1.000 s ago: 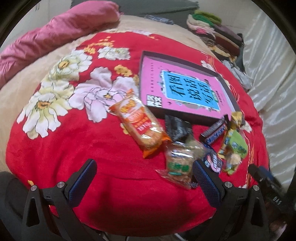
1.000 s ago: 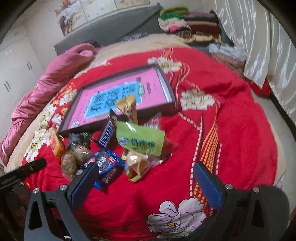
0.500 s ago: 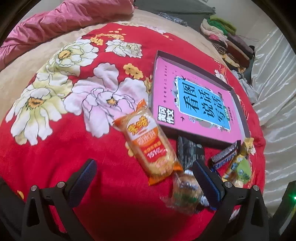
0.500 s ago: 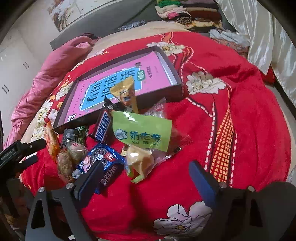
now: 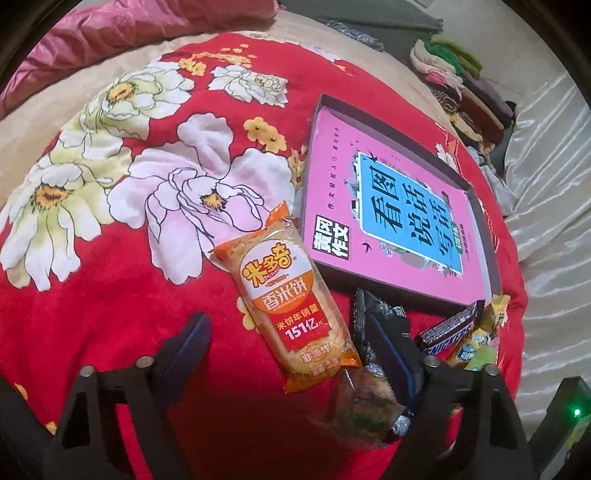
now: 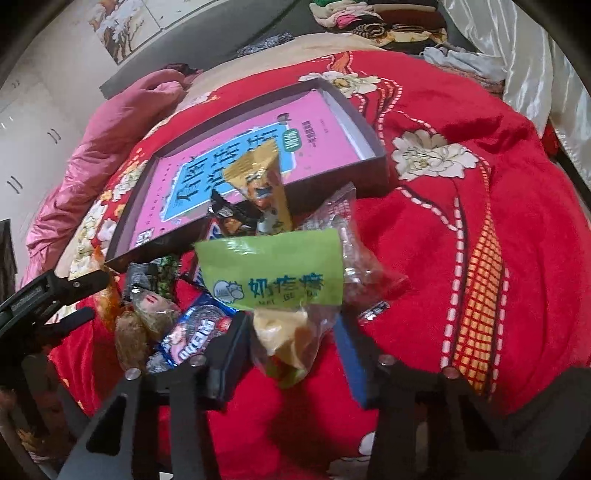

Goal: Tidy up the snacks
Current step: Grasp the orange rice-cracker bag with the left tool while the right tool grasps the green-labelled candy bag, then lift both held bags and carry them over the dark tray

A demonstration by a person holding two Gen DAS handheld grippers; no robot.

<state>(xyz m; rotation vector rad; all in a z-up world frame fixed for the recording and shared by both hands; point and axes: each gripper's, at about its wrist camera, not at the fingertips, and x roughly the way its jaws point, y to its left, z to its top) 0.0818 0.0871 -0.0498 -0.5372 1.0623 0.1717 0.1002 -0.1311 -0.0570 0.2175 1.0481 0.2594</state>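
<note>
An orange rice-cracker pack (image 5: 295, 306) lies on the red floral blanket, between the fingers of my left gripper (image 5: 288, 319). Its jaws are closing and the pads stand clear of the pack. My right gripper (image 6: 290, 325) is also closing, with the lower end of a clear bag with a green label (image 6: 273, 277) between its fingers; no firm squeeze shows. A Snickers bar (image 5: 447, 328), a yellow pack (image 6: 262, 181), a blue biscuit pack (image 6: 195, 332) and clear-wrapped cakes (image 5: 362, 402) lie heaped by the dark-rimmed box (image 5: 369, 118) that holds a pink book.
A pink quilt (image 5: 110, 26) lies at the far left of the bed. Folded clothes (image 5: 465, 85) are stacked at the back right, beside a white satin drape (image 5: 554, 184). The left gripper's body (image 6: 48, 291) shows at the left edge of the right wrist view.
Both grippers have come down and closer to the snack heap. The left now straddles the orange pack, the right the green-labelled bag. Both pairs of jaws have narrowed.
</note>
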